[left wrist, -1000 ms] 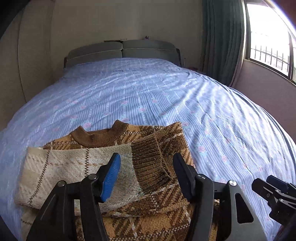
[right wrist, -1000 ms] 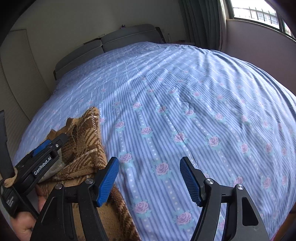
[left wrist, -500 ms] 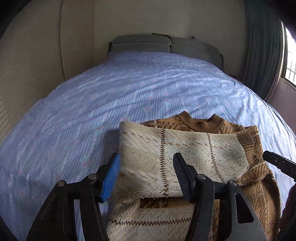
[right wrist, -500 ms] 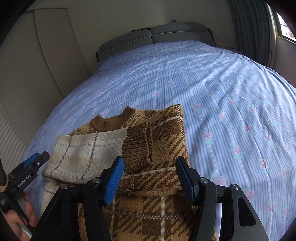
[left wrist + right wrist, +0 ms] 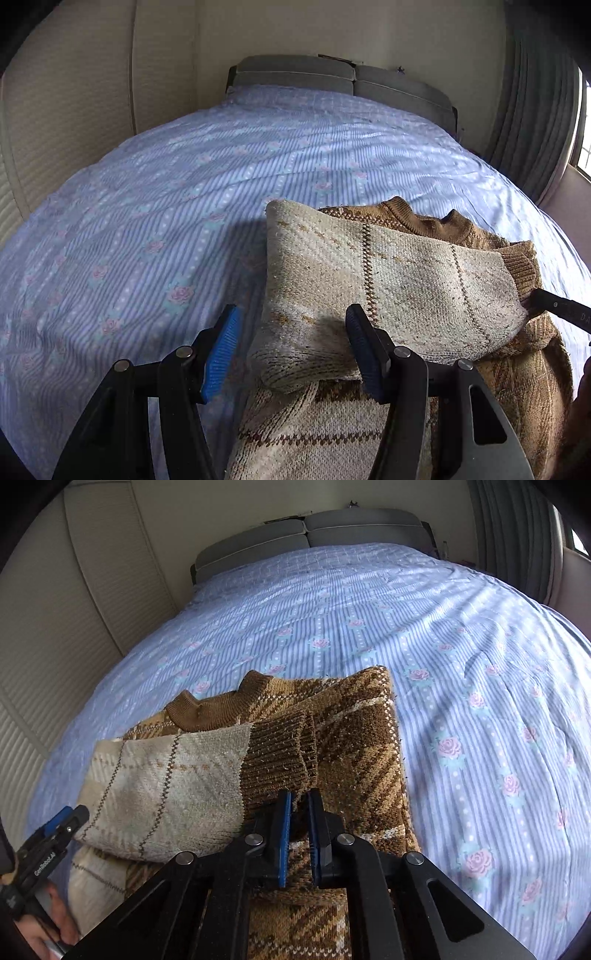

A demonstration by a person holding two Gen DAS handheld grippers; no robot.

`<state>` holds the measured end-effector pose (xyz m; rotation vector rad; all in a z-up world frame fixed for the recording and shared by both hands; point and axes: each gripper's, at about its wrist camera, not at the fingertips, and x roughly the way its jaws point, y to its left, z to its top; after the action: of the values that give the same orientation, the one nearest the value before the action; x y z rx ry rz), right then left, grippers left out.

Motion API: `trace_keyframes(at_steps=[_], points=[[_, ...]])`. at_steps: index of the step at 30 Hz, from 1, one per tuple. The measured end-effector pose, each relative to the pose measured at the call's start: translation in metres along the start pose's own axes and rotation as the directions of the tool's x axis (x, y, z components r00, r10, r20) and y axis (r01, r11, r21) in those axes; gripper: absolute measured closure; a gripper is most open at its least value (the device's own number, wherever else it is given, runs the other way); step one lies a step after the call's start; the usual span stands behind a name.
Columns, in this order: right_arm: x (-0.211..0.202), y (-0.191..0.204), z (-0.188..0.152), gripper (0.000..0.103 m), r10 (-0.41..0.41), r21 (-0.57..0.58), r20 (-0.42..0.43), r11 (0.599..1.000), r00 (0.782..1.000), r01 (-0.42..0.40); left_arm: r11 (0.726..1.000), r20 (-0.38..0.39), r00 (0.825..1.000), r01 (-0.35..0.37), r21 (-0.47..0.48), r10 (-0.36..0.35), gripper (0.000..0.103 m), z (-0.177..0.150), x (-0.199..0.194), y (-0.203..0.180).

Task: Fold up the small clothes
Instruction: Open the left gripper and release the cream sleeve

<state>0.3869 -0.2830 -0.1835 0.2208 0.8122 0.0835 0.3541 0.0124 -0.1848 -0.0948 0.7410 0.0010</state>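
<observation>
Brown-and-cream plaid sweater lying on blue rose-print bedsheet, lower centre-left of right wrist view; lower right of left wrist view. Ribbed collar toward the headboard at top of frame. Cream sleeve folded across the body, ending in a brown ribbed cuff.

Right gripper, bottom centre of its view: blue pads nearly together, clenched on knit at or just under the lower edge of the cuff. Whether only the cuff or also the layer beneath is pinched: cannot tell.

Left gripper, bottom centre of its view: released, jaws wide, straddling the folded end of the cream sleeve; right-hand finger over the knit, left-hand finger over bare sheet. Nothing grasped.

Step in hand, as judged: securing both ends of the folded section before the next fold.

To do it well:
- Close left jaws on the full thickness of the folded edge, not one layer.
- Match height with the right side; lift both together, keep fabric taut but unstretched.
- Carry fold evenly so edges line up; chunky knit likely to sag and slip.
- Lay down, release, smooth.
</observation>
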Motion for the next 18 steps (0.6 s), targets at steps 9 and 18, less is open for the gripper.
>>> trace_keyframes(at_steps=[9,18], points=[[0.003,-0.023,-0.014,0.094,-0.062,0.041,-0.019,0.997,0.998,0.063,1.000,-0.020,1.000,-0.014,0.026,0.015,0.042,-0.007,0.010,-0.011],[-0.028,0.000,-0.005,0.065,-0.089,-0.046,0.154,0.994,0.984,0.097,1.000,0.068,0.998,0.002,0.006,-0.003,0.042,0.002,-0.010,-0.014]])
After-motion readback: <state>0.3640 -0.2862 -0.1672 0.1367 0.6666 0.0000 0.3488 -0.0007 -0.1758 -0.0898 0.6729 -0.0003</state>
